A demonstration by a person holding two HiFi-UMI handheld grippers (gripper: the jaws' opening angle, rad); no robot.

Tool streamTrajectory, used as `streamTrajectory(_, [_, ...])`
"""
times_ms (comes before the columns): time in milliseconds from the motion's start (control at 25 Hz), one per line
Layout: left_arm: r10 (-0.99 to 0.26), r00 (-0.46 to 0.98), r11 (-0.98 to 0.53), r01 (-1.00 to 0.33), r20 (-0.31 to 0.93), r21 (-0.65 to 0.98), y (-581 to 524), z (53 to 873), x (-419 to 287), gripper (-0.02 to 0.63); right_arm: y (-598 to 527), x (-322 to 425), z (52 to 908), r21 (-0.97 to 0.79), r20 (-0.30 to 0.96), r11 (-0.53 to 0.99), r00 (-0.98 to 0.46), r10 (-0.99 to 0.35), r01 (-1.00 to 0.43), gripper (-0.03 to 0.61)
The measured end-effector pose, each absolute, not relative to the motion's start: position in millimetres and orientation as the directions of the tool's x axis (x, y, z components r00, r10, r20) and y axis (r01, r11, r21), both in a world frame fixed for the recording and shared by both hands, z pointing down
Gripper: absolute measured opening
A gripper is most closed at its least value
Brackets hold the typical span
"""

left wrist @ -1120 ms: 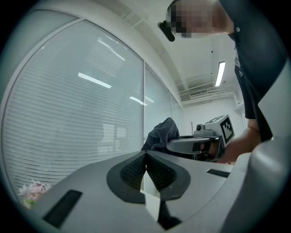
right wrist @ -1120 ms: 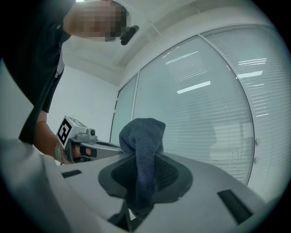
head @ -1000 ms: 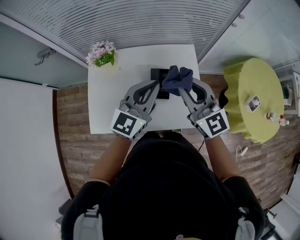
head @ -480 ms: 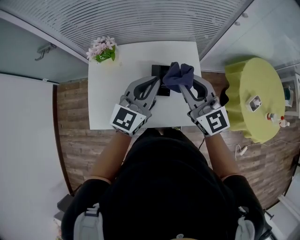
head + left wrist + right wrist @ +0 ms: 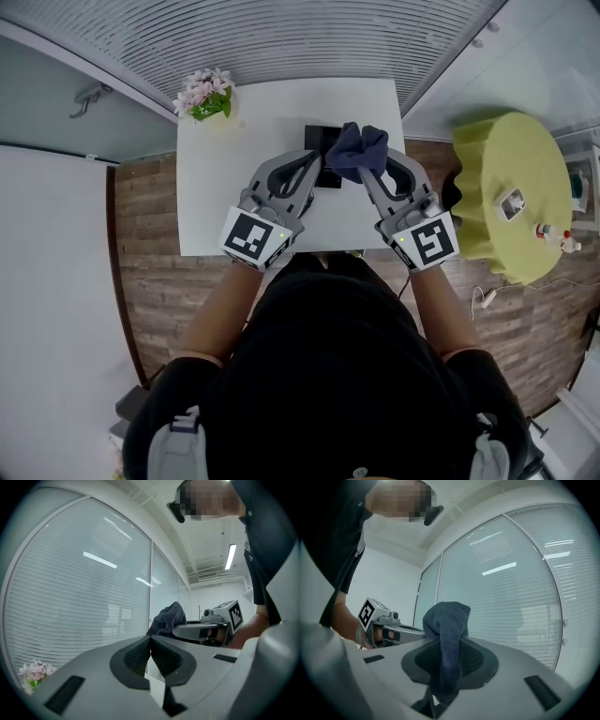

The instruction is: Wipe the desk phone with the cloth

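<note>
A black desk phone [image 5: 317, 140] lies on the white table [image 5: 253, 122], partly hidden by the grippers and the cloth. The dark blue cloth [image 5: 357, 150] is bunched above the phone's right side. My right gripper [image 5: 367, 170] is shut on it, and in the right gripper view the cloth [image 5: 447, 634] stands up between the pads. My left gripper [image 5: 316, 161] is over the phone's left side, shut with nothing held; its pads [image 5: 140, 654] touch. The left gripper view shows the cloth [image 5: 167, 618] and the right gripper [image 5: 201, 631] just beyond.
A pot of pink flowers [image 5: 202, 97] stands at the table's far left corner. A round table with a yellow cover [image 5: 511, 187] and small items is to the right. Window blinds run behind the table, and wood floor lies on both sides.
</note>
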State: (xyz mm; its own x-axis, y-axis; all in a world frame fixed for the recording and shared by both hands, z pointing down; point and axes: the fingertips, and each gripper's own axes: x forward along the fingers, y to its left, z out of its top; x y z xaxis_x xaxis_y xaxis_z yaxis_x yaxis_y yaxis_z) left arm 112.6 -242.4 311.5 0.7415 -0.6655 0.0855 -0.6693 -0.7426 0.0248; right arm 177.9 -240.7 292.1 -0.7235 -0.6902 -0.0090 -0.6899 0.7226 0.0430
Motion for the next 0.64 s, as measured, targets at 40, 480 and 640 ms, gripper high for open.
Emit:
streamTrajectory(40, [-0.666,0.741,-0.742,-0.670,0.084,0.024,-242.0,311.2,113.1,0.011,-240.0,177.6,291.8,0.043,-0.013,0.724,-0.725,-0.688,-0.688,0.091])
streamTrajectory(480, [-0.664,0.744,-0.744,-0.667,0.081,0.030,-240.7,313.9,115.1,0.011,-239.1,177.4,293.0,0.055,-0.005,0.721,-0.723,-0.691,-0.690,0.091])
streamTrajectory(640, [-0.662,0.745,-0.745,-0.666,0.080,0.030,-241.3,314.4,115.6,0.011,-238.6,178.0,293.9,0.053,-0.013,0.721,-0.723,-0.691,-0.690,0.091])
